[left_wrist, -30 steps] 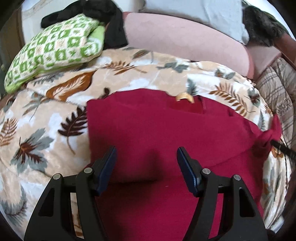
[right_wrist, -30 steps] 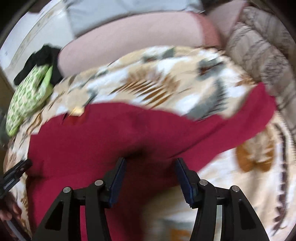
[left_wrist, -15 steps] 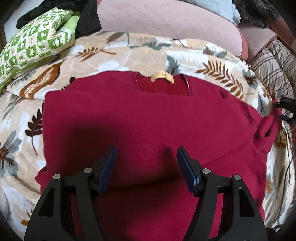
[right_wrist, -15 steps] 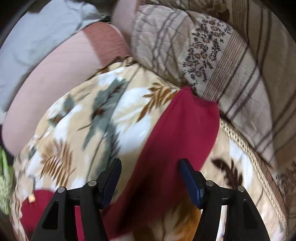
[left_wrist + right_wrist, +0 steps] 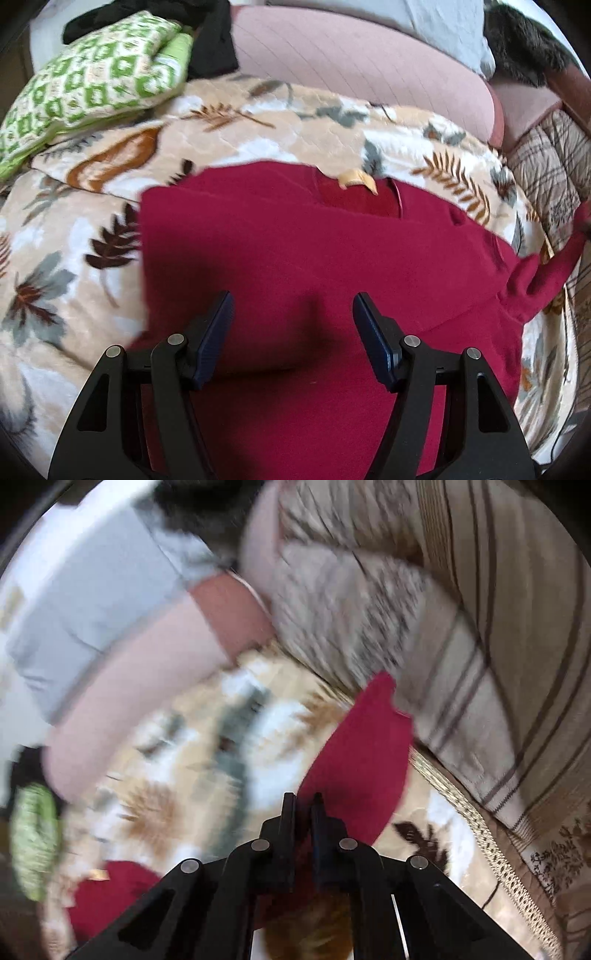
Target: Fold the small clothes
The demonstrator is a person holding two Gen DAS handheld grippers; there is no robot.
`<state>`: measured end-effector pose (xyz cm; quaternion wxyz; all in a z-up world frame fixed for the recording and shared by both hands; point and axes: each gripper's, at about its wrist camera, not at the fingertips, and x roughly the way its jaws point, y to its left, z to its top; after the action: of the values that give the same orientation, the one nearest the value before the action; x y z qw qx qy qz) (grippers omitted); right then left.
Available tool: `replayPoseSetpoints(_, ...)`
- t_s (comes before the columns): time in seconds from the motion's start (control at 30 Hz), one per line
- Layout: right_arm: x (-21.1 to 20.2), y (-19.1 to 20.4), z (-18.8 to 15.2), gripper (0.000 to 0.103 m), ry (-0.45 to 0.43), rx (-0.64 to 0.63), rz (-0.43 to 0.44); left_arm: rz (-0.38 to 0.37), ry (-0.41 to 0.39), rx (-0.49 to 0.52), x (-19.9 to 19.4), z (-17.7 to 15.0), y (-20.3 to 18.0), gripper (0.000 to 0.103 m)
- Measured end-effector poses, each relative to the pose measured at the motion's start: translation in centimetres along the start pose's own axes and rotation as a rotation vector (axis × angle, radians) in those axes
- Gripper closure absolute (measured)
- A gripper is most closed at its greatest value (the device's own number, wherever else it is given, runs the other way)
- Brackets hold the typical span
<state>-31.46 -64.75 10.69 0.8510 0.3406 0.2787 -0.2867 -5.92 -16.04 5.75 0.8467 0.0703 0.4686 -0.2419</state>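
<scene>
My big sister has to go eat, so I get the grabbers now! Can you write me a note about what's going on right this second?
Left tool: open, hovering over the body of the red sweater, holding nothing.
Right tool: shut on the sweater's sleeve.
The sweater lies spread on the leaf-print blanket, neck label at the far side.
Done: sleeve gripped, no fold visible on that side yet.
Left: probably bring that sleeve across the body, then fold the rest.
</scene>
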Motion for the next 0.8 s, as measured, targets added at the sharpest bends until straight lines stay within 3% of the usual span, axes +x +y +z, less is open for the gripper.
replayPoseSetpoints(0.1,-3.5,5.5,0.5,0.096,-0.055,-0.120,0.149,-0.005,-0.033,-0.051,-2.0,0.7,2.1,0.036)
replayPoseSetpoints(0.23,-5.8,15.1,-1.2,0.096,-0.035,-0.321,0.300,-0.002,-0.109,-0.146,-4.9,1.8,5.1,0.036)
replayPoseSetpoints(0.4,-3.3,27.5,-8.9,0.096,0.103,-0.555,0.520,-0.003,-0.149,-0.203,-7.0,2.3,7.5,0.036)
replayPoseSetpoints(0.5,0.9,32.4,-15.2,0.096,0.215,-0.637,0.561,0.025,-0.163,-0.197,-7.5,2.2,8.6,0.036)
replayPoseSetpoints(0.6,5.4,34.6,-22.1,0.097,0.338,-0.691,0.559,0.046,-0.160,-0.220,-7.0,1.8,10.0,0.036)
replayPoseSetpoints(0.67,8.3,34.4,-25.7,0.090,0.447,-0.738,0.475,0.044,-0.142,-0.229,-6.4,1.7,10.4,0.036)
replayPoseSetpoints(0.73,9.0,32.5,-26.8,0.079,0.510,-0.705,0.434,0.038,-0.129,-0.221,-5.8,1.3,10.3,0.036)
replayPoseSetpoints(0.8,7.5,30.2,-25.5,0.075,0.492,-0.631,0.468,0.042,-0.123,-0.199,-5.0,1.0,9.8,0.036)
